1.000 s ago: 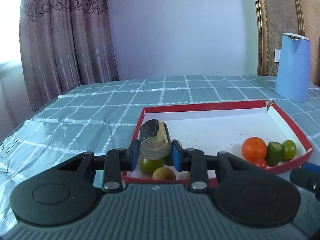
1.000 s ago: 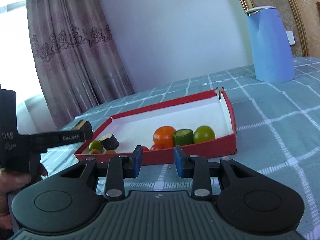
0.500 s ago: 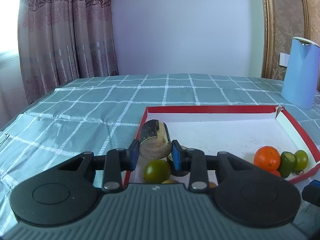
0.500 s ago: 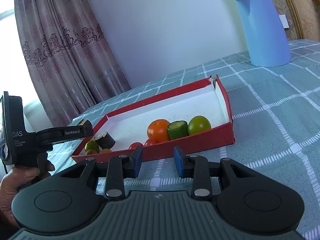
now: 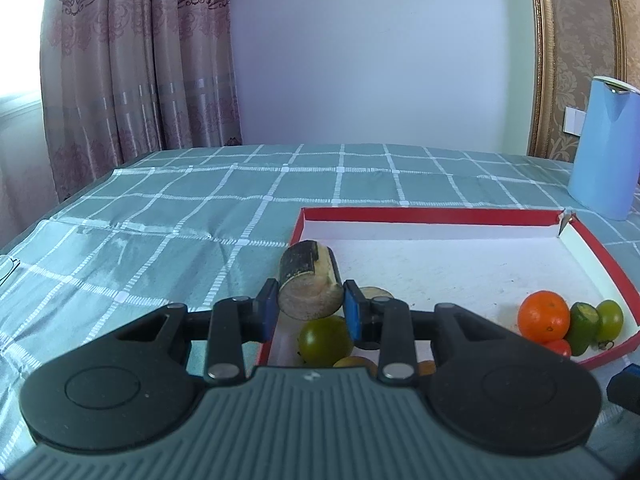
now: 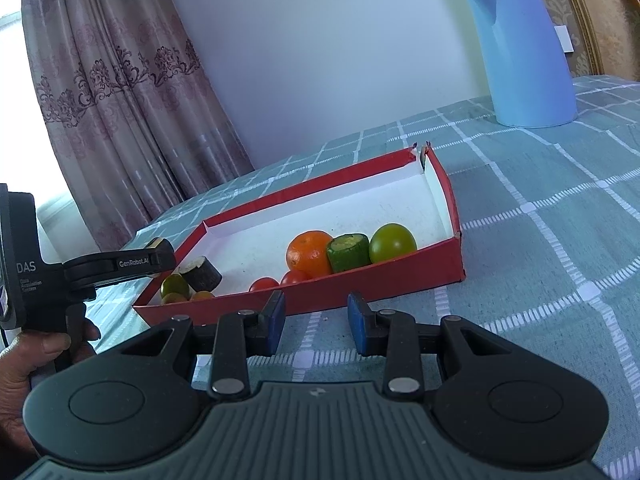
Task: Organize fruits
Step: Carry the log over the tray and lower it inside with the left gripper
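Observation:
My left gripper (image 5: pixel 310 312) is shut on a dark, short sugarcane piece (image 5: pixel 308 280) and holds it above the near left corner of the red tray (image 5: pixel 424 213). Below it lie a green fruit (image 5: pixel 325 340), another dark cane piece (image 6: pixel 200 273) and small yellow fruits. At the tray's right end sit an orange (image 5: pixel 543 315), a cucumber chunk (image 5: pixel 583 323), a green tomato (image 5: pixel 609 317) and cherry tomatoes (image 6: pixel 264 283). My right gripper (image 6: pixel 316 322) is open and empty over the cloth, just in front of the tray's near wall (image 6: pixel 360 284). The left gripper (image 6: pixel 132 262) shows in the right wrist view.
A blue kettle (image 5: pixel 606 148) stands on the checked tablecloth (image 5: pixel 200 208) behind the tray's right end. Curtains (image 5: pixel 132 60) hang at the far left, and the table edge runs along the left.
The left gripper has risen and drawn back a little with the cane piece. The right gripper has moved closer to the tray's near wall and tilted.

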